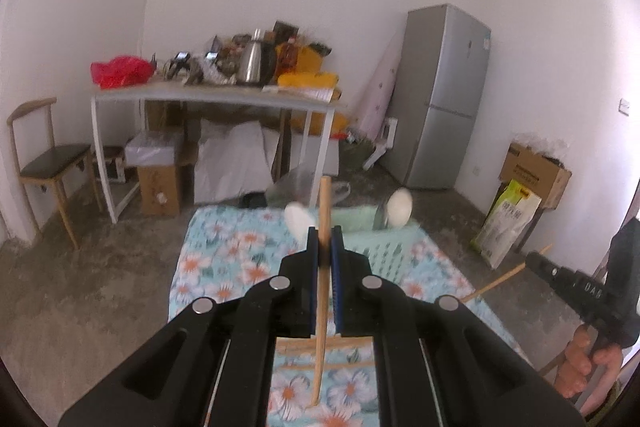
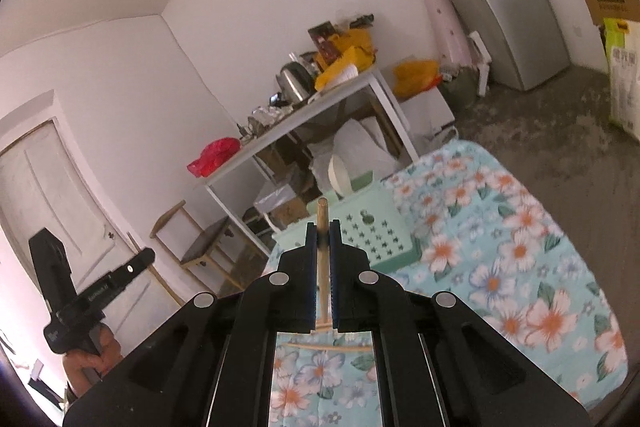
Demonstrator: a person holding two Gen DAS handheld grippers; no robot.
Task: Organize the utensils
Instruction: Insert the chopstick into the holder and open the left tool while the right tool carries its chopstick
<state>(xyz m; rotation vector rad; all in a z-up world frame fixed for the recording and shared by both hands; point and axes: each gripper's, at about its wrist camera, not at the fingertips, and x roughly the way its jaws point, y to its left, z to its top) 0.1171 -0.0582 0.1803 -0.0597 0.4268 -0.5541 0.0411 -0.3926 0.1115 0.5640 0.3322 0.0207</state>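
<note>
My left gripper [image 1: 324,231] is shut on a wooden chopstick [image 1: 322,307], which stands nearly upright between the pads over the floral tablecloth [image 1: 224,259]. My right gripper [image 2: 322,227] is shut on a second wooden chopstick [image 2: 321,259], also upright. Just beyond both stands a mint-green perforated basket [image 2: 360,235] with white spoons [image 1: 400,207] sticking out. More chopsticks [image 2: 328,346] lie flat on the cloth below the grippers. In the left wrist view the right gripper [image 1: 534,259] shows at the far right; in the right wrist view the left gripper [image 2: 149,255] shows at the far left.
A cluttered white table [image 1: 216,95] stands against the back wall, with boxes and bags beneath. A wooden chair [image 1: 48,155] is to its left, a grey fridge [image 1: 444,99] to its right, and a cardboard box [image 1: 532,171] by the right wall. A white door [image 2: 48,187] is on the left.
</note>
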